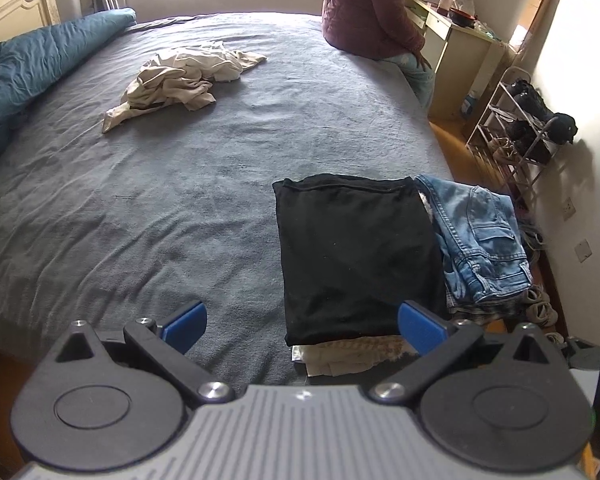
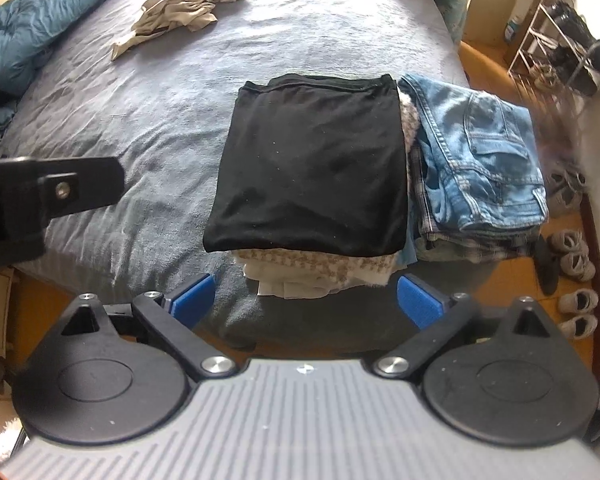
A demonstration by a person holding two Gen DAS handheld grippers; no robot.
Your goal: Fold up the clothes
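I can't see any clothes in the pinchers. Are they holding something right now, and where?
Nothing. The left gripper and right gripper are both open and empty, in front of the folded black garment.

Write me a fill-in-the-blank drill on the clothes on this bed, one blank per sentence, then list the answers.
1. The folded garment on top of the nearer stack is ____ in colour.
2. The folded jeans lie to the ____ of that stack in both views.
3. The beige garment far up the bed is still ____.
4. The left gripper and the right gripper are both ____, holding nothing.

Answers: black; right; unfolded; open
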